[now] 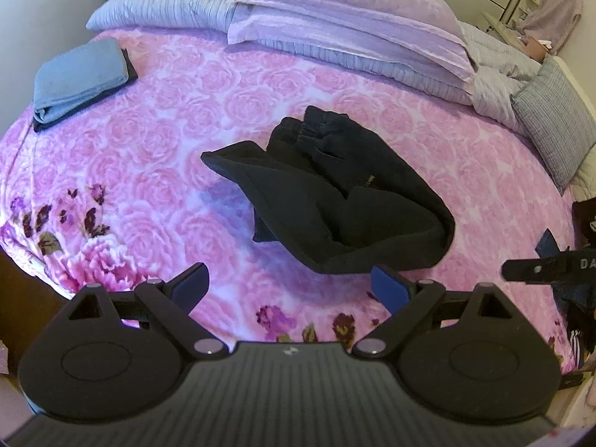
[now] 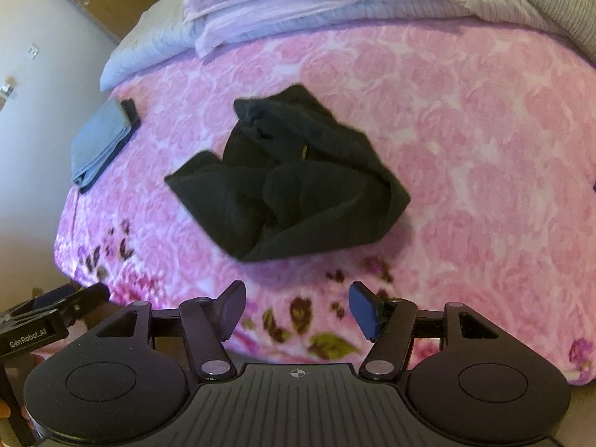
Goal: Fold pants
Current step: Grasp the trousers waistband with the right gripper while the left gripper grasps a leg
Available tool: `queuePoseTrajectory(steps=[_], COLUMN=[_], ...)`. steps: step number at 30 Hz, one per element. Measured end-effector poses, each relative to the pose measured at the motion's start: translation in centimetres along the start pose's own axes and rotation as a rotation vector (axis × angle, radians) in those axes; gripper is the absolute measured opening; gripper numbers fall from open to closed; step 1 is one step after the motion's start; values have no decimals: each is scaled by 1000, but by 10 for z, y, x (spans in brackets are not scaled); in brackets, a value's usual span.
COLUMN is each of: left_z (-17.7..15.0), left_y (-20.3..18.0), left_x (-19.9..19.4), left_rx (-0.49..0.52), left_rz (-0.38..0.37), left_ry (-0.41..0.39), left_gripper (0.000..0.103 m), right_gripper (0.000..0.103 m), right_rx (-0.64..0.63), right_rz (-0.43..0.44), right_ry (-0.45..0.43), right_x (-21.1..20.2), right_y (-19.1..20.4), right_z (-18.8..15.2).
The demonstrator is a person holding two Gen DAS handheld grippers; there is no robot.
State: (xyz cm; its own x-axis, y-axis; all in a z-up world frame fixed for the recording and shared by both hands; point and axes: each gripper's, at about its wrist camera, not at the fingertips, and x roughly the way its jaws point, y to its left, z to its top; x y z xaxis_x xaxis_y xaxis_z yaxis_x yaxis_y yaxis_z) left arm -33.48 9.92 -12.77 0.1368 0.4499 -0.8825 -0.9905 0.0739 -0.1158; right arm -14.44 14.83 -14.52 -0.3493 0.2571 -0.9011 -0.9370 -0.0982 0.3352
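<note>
Black pants (image 1: 335,193) lie crumpled in a heap in the middle of the pink rose-patterned bedspread (image 1: 167,141); the elastic waistband points toward the pillows. In the right wrist view the same pants (image 2: 290,182) sit ahead of the fingers. My left gripper (image 1: 290,288) hovers open above the bedspread, just short of the heap's near edge, with nothing between its pads. My right gripper (image 2: 296,311) is open too, empty, a little short of the heap. Its fingers (image 1: 529,268) show at the right edge of the left wrist view.
A folded blue garment (image 1: 80,78) on a dark one rests at the bed's far left. Lilac pillows (image 1: 346,26) and a grey quilt (image 1: 167,3) line the headboard side, with a grey striped cushion (image 1: 555,119) at right. The bed's near edge runs below both grippers.
</note>
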Motion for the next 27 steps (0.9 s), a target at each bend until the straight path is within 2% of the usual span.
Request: queuePoseTrajectory(steps=[6,12,17,27], left_z=[27,36,30,2], left_y=[35,56,67,79], left_x=[44,85,113,148], left_rx=[-38,-78,-210,-497], left_rz=[-38,-33,-37,93], left_ry=[54,111,128,107], left_gripper=[91,89,89,88], right_gripper=[59,59,59,59], right_rx=[-97,-186,-321,-660], right_rz=[-142,-176,-145,-22], right_ry=[-110,-117,-94,-42], right_x=[15,40,77,181], right_y=[7,6,7,26], right_z=[29,51,79,143])
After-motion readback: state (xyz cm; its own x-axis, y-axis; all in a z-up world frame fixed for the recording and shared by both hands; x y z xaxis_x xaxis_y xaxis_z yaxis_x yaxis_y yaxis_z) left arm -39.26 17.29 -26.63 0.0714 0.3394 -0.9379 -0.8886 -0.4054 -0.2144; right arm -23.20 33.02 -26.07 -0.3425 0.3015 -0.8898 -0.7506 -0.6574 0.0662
